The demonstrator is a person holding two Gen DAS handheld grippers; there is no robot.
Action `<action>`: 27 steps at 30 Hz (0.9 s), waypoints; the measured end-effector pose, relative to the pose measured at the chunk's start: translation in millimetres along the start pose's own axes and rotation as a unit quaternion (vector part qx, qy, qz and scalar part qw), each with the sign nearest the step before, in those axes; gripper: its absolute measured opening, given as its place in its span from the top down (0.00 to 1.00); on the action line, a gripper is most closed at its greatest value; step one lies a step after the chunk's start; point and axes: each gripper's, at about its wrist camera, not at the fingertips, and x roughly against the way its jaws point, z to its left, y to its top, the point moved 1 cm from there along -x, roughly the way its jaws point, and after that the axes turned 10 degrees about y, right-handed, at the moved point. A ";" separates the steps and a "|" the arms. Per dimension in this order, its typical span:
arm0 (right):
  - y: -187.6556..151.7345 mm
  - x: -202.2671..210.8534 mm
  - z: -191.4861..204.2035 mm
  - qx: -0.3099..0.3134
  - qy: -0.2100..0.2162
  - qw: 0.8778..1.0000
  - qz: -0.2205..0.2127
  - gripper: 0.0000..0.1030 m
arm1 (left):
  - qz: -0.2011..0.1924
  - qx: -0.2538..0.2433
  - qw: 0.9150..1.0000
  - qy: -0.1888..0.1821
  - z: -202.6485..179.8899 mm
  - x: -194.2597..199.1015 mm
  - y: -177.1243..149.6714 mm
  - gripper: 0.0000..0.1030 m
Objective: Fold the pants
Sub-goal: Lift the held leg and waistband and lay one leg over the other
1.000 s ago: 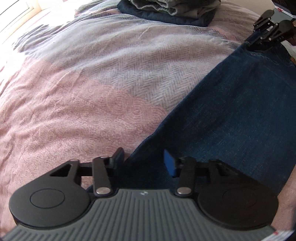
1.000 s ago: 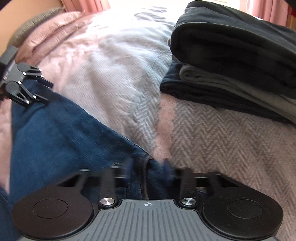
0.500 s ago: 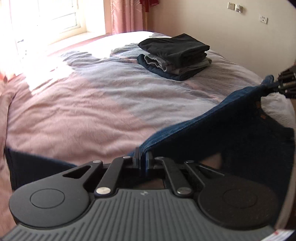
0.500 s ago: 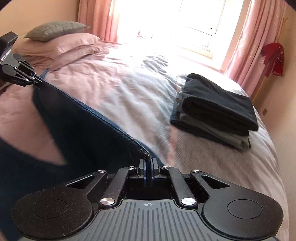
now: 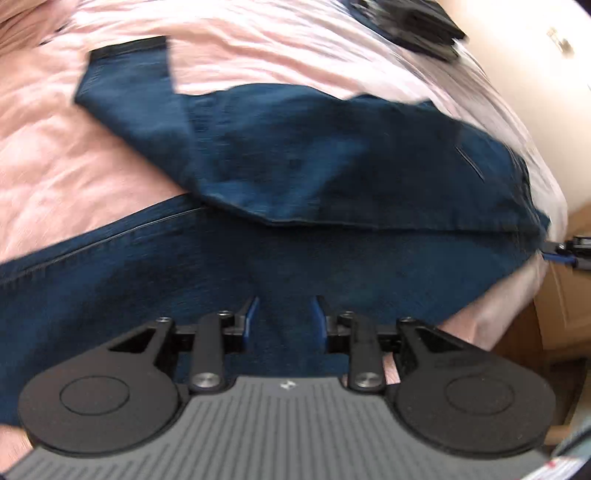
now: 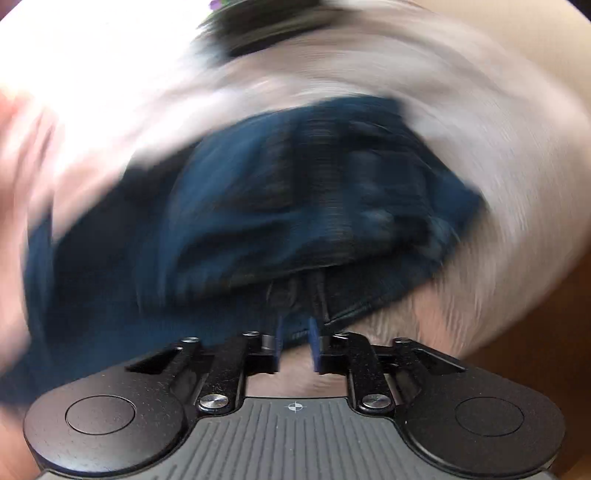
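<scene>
Dark blue jeans lie on the pink bed cover, with one layer folded over the other along a crease across the middle. My left gripper hovers over the near layer. Its jaws are opening and the blue pads press on nothing. My right gripper shows at the right edge, by the jeans' corner. The right wrist view is heavily blurred. In it the jeans fill the middle and the right gripper is opening at their near edge, with no cloth pinched.
A stack of folded dark clothes sits at the far end of the bed, seen as a dark blur in the right wrist view. A cream wall and wooden furniture lie past the bed's right edge.
Both grippers, shut on the jeans' edge half a second ago, swept it across and rolled downward. The cloth now lies folded over and both sets of jaws have parted.
</scene>
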 end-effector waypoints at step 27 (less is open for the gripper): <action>47.3 -39.6 -110.8 -0.323 0.098 0.922 -0.189 0.74 | -0.086 0.014 0.977 0.196 13.1 -69.8 153.0 0.53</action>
